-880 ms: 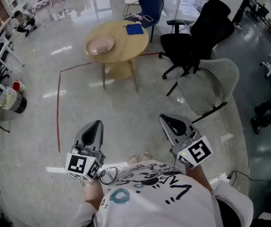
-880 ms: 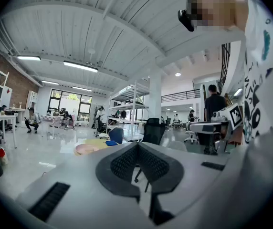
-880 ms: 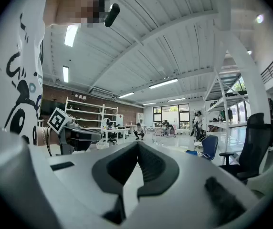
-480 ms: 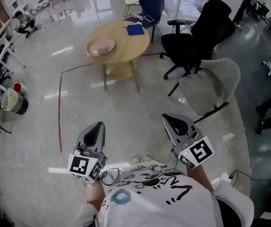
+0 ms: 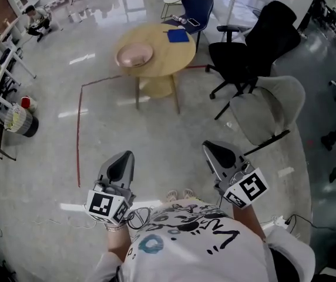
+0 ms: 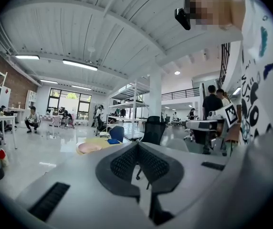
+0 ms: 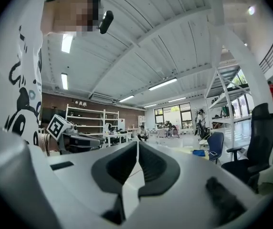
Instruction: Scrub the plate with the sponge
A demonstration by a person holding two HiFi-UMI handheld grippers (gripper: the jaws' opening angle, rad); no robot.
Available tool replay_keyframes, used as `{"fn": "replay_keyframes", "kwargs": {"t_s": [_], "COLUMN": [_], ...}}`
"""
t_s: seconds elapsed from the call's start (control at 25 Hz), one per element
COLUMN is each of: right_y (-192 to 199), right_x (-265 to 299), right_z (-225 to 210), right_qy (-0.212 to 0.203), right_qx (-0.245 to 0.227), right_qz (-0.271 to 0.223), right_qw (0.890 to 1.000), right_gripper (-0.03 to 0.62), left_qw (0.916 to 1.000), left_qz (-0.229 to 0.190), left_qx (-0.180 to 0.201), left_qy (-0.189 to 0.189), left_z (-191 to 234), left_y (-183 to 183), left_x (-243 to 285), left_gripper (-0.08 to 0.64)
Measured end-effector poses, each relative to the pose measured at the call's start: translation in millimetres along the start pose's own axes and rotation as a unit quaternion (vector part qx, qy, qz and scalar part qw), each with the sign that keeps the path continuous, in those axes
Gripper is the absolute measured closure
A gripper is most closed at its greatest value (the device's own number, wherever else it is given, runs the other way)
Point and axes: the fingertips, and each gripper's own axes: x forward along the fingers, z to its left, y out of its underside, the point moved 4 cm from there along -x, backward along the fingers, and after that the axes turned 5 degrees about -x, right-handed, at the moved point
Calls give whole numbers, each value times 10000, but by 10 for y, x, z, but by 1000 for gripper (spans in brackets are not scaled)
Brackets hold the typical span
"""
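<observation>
A pink plate (image 5: 134,55) lies on a round wooden table (image 5: 163,56) several steps ahead of me. A blue sponge (image 5: 178,36) lies at the table's far side, apart from the plate. My left gripper (image 5: 123,160) and right gripper (image 5: 215,148) are held close to my body, far from the table, both shut with nothing between the pads. In the left gripper view, the plate (image 6: 89,147) and sponge (image 6: 113,141) show small beyond the closed left gripper (image 6: 137,144). The right gripper view shows the closed right gripper (image 7: 137,142) and the sponge (image 7: 198,152) in the distance.
A black office chair (image 5: 256,40) and a grey chair (image 5: 265,107) stand right of the table, a blue chair (image 5: 196,6) behind it. Red tape (image 5: 79,134) marks the floor at the left. A bin (image 5: 21,122) and desks line the left side.
The head view has shifted a little, so the table sits slightly further right in the picture. Both grippers keep the same pose and stay shut.
</observation>
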Motion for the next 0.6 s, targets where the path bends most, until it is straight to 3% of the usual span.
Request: {"fn": "replay_keyframes", "kwargs": {"t_s": [0.16, 0.32, 0.6], "right_y": [-32, 5, 28], "right_x": [172, 292, 692], "right_z": [78, 95, -302], "right_qy": [33, 64, 78], "right_qx": [5, 16, -120], "right_qz": [-178, -234, -267], "right_qw": [9998, 9997, 9995], "right_gripper": [563, 563, 563], "left_qw": [10000, 9999, 9995], "left_qz": [23, 4, -26], "left_qx": [56, -121, -200], "left_qy": [-78, -80, -225], "left_z": [223, 411, 825], "left_y": [1, 96, 17], "left_x": [-38, -12, 359], "left_gripper": [545, 544, 543]}}
